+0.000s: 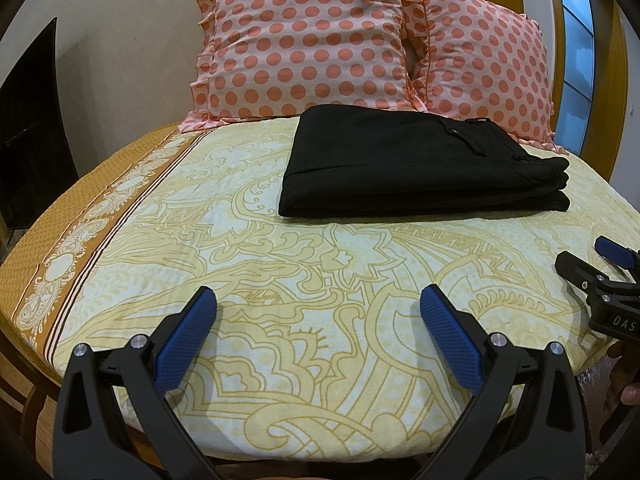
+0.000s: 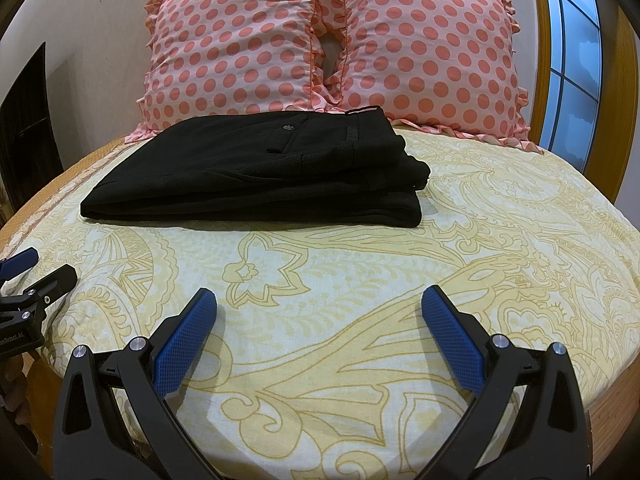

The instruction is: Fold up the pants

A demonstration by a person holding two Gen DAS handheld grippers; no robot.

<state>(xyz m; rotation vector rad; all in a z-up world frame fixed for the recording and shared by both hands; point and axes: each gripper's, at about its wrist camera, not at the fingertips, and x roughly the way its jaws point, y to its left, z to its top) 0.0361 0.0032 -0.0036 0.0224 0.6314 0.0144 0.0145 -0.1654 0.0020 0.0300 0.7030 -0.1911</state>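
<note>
Pants (image 1: pixel 416 160) lay folded in a flat black stack on the bed (image 1: pixel 280 272), far side, just in front of two dotted pillows (image 1: pixel 304 40). Left tool (image 1: pixel 318 304) hung wide open over the near sheet, gripping nothing. Right tool (image 2: pixel 319 304) likewise wide open and empty, well apart from the pants.
</note>
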